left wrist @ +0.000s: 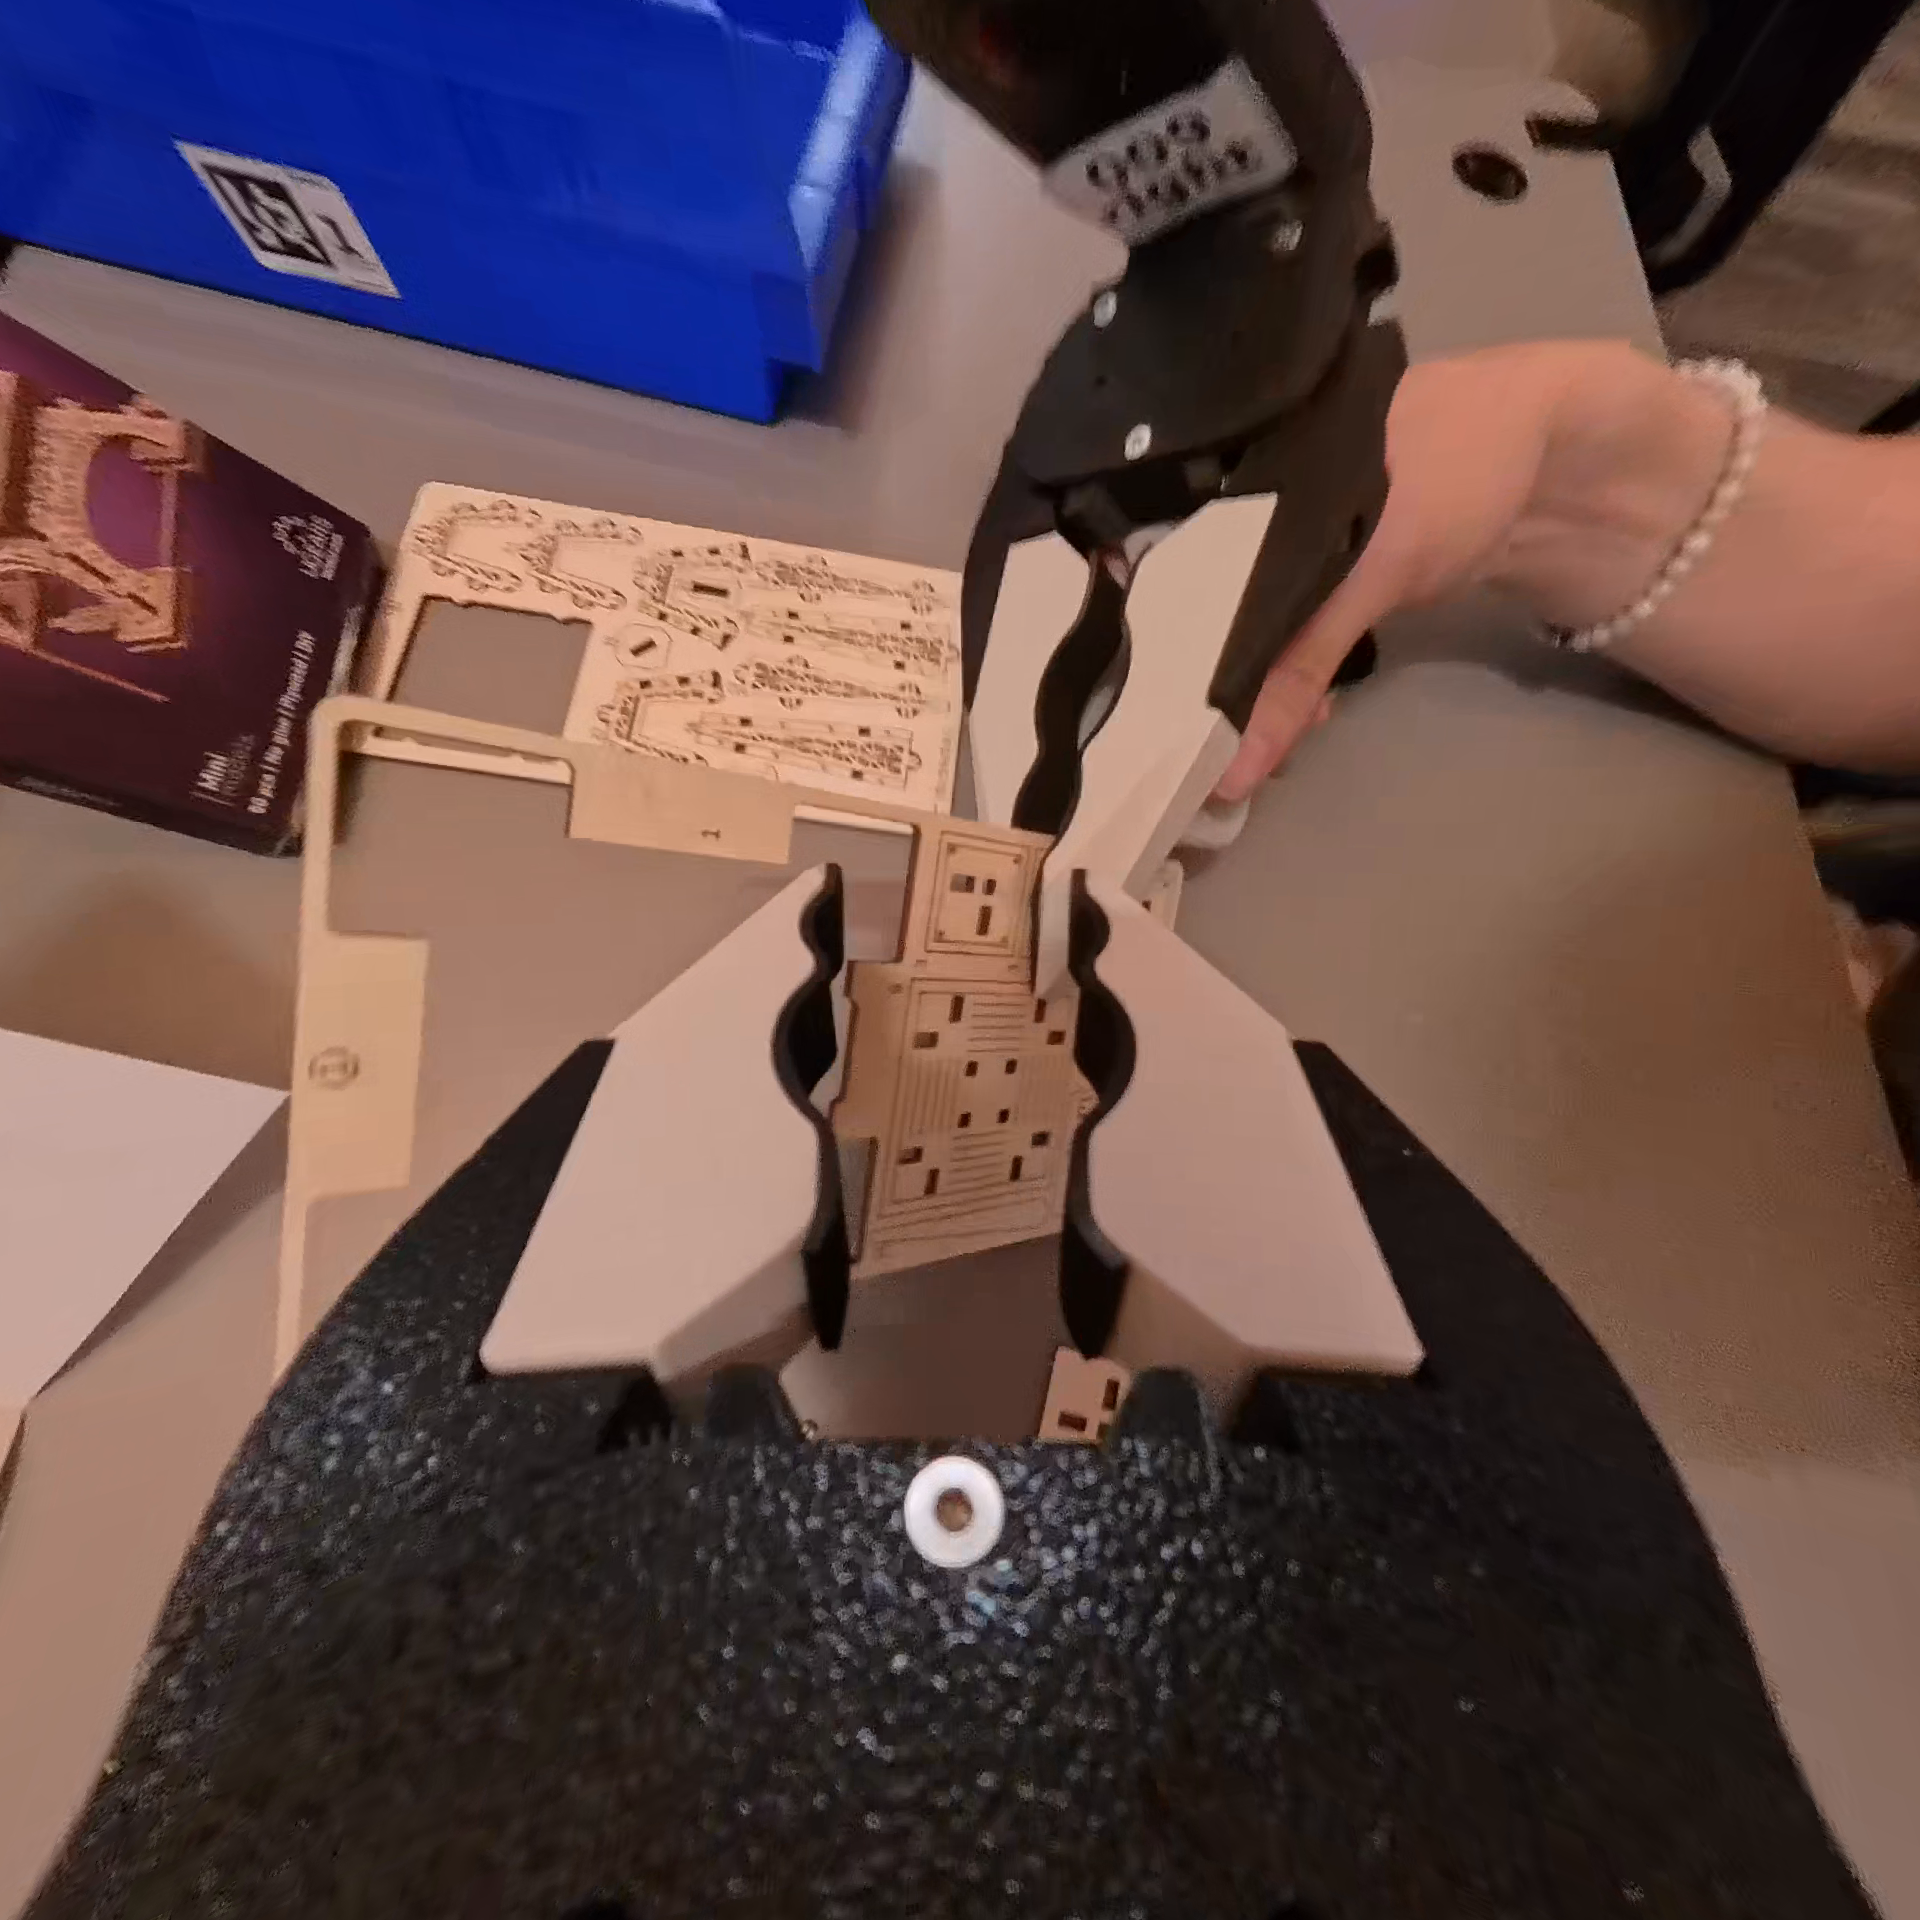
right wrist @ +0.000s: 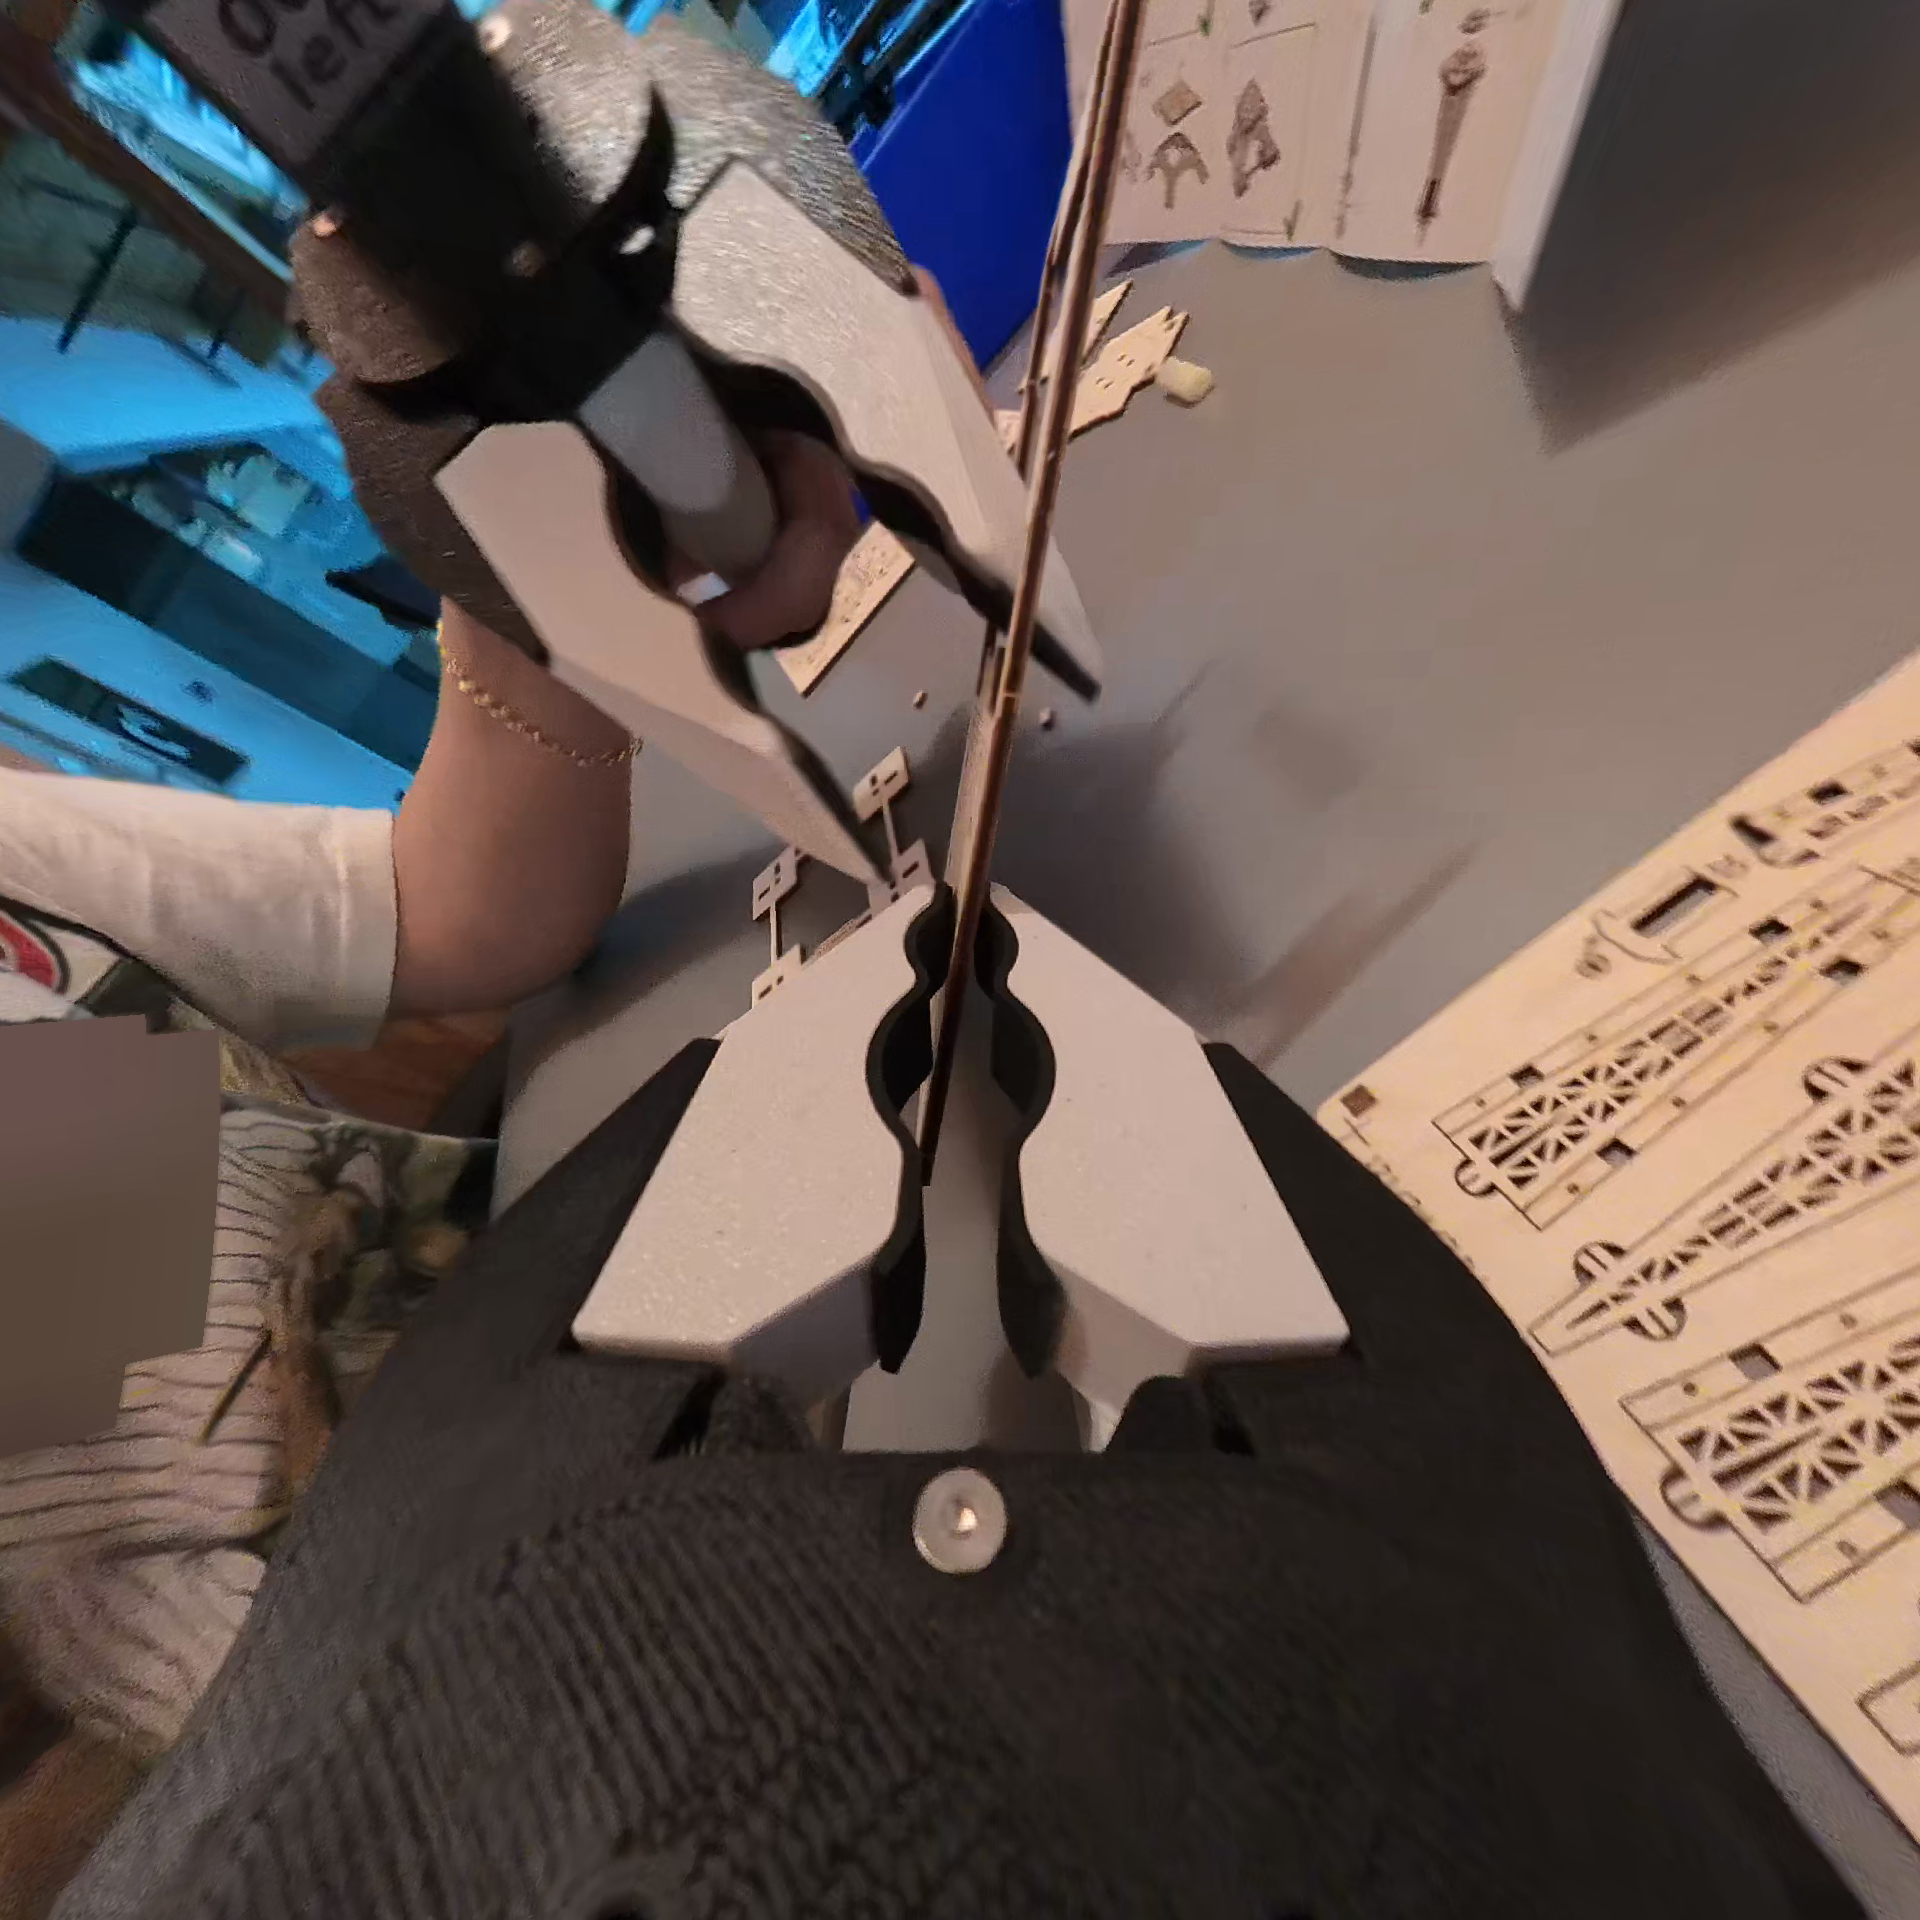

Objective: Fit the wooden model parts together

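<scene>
Right tongs (right wrist: pixel 961 914) clenched on the thin laser-cut plywood sheet (left wrist: pixel 966 1091). Left tongs (left wrist: pixel 956 914) released around it. Judged: part extraction; next, press one piece free.

grey table (left wrist: pixel 1455 1039), wooden sheets (left wrist: pixel 727 644), box (left wrist: pixel 156 623)

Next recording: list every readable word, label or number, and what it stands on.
Writing is not quoted; these bear it:
Blue bin: white sticker, black code.
Purple box: small side print.
Wooden sheet: engraved mark on its tab.
Right gripper: grey plate, embossed, blurred.
Paper instructions: too small.
</scene>
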Demonstrator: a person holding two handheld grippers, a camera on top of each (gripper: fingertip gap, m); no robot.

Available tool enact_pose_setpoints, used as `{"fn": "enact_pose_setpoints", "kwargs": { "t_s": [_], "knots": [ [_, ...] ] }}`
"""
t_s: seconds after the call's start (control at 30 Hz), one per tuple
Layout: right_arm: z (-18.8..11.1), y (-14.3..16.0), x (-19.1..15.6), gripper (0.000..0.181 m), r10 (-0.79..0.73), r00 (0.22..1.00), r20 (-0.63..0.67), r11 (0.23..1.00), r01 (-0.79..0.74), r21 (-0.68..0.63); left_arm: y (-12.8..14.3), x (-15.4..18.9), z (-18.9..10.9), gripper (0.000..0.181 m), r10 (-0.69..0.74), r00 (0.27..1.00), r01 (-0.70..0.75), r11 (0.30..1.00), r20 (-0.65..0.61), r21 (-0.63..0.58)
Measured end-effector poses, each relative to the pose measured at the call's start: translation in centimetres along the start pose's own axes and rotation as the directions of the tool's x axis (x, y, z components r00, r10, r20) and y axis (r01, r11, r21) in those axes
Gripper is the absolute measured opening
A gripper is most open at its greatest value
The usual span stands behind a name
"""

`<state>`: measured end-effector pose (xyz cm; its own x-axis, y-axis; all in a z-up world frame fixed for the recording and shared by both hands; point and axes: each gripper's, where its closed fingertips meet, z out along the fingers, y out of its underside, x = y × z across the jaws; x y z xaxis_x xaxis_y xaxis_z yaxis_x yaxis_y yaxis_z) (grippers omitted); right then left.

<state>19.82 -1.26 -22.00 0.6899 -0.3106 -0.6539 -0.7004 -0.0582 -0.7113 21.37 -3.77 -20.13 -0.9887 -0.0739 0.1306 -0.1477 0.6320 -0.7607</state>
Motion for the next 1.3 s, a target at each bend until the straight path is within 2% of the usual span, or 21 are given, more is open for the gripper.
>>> {"fn": "enact_pose_setpoints", "kwargs": {
  "t_s": [0.13, 0.23, 0.37, 0.57, 0.83, 0.97, 1.3],
  "knots": [
    [-0.5, -0.4, 0.7, 0.001, 0.074, 0.997, -0.001, 0.996, -0.074, 0.039, -1.7, 0.0, -0.9, 0.044, -0.045, 0.999, 0.045, 0.993, -0.002, 0.112],
    [-0.2, -0.1, 0.6, 0.001, 0.083, 0.996, 0.017, 0.996, -0.083, 0.012, -2.2, 0.1, -1.4, 0.044, -0.122, 0.990, 0.131, 0.978, -0.065, 0.159],
    [-0.1, 0.1, 0.6, 0.001, 0.094, 0.995, 0.027, 0.996, -0.094, 0.001, -2.3, 0.5, -1.1, 0.044, -0.224, 0.961, 0.250, 0.954, -0.165, 0.163],
    [0.0, 0.3, 0.6, 0.002, 0.108, 0.994, 0.023, 0.994, -0.108, -0.010, -2.9, 1.7, -1.5, 0.043, -0.241, 0.930, 0.300, 0.934, -0.279, 0.192],
    [0.0, 0.4, 0.7, 0.002, 0.115, 0.993, 0.020, 0.993, -0.115, -0.009, -3.5, 1.2, -1.7, 0.037, -0.326, 0.869, 0.426, 0.876, -0.373, 0.225],
    [0.0, 0.4, 0.7, 0.002, 0.114, 0.993, 0.015, 0.993, -0.113, -0.011, -3.4, 1.2, -1.4, 0.035, -0.338, 0.859, 0.440, 0.871, -0.384, 0.218],
    [0.1, 0.6, 1.0, 0.004, 0.121, 0.993, -0.008, 0.992, -0.121, -0.019, -3.7, 0.9, -2.1, 0.033, -0.309, 0.889, 0.398, 0.886, -0.337, 0.238]
  ]
}}
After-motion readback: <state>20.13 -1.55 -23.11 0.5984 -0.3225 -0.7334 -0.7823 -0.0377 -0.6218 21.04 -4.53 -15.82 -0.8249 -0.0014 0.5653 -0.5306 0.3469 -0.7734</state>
